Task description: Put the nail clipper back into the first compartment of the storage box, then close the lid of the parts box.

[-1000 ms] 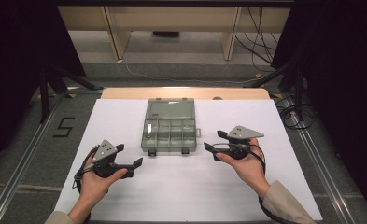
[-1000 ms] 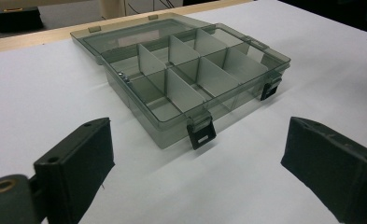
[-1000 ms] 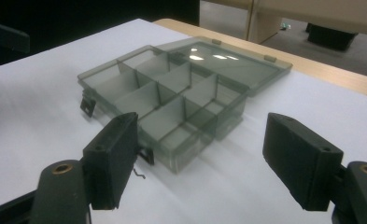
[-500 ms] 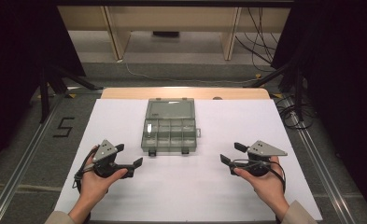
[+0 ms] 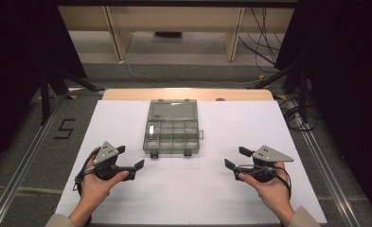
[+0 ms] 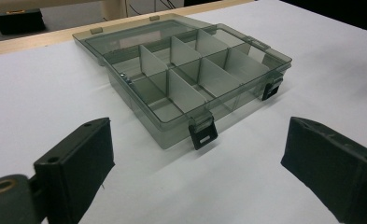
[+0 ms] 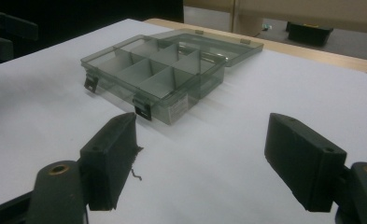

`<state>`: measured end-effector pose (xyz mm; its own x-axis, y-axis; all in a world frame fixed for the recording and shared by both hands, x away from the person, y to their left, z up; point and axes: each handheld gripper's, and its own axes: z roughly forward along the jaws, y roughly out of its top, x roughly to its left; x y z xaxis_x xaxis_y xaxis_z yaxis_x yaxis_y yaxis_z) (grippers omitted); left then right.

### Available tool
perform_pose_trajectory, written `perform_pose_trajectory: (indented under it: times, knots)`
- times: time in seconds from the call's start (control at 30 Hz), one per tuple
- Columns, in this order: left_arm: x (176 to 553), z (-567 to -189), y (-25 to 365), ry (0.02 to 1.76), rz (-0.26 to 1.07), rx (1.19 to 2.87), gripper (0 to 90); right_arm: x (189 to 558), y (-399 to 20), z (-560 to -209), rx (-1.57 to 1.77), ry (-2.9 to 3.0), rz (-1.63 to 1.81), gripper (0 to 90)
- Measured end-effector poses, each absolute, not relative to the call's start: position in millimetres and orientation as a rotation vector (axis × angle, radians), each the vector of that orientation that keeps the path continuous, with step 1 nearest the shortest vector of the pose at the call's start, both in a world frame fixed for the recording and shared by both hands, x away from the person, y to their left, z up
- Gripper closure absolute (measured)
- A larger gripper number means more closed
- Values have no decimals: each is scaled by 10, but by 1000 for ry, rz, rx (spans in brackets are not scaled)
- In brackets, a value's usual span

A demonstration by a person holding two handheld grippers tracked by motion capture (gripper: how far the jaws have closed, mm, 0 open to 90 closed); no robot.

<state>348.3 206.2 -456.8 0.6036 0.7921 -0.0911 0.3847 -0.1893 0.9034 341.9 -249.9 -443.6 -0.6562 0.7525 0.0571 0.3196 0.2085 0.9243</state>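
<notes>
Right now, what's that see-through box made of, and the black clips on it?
The box looks like smoky grey clear plastic: you can see its dividers through the glossy walls. The dividers seem paler, cloudy plastic. The clips look like dull black plastic, though that's hard to tell for sure.

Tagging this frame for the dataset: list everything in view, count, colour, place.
compartment box: 1, smoky grey clear plastic, table centre, lid open and laid flat behind it, two black latches on the near edge
small metal bit: 1, silvery, in a far compartment; too small to identify
table sheet: 1, white, covers the table
number 5 mark: 1, black, floor at left
left gripper: 1, black, near left, open, holding nothing
right gripper: 1, black, near right, open, holding nothing
</notes>
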Motion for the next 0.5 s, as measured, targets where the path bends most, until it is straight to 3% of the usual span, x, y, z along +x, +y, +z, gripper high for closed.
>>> perform_pose_trajectory:
  times: [0.5]
  knots:
    - [3504,-4565,2050,966,498,1793,84,3376,-2531,-4416,1020,2062,1446,248]
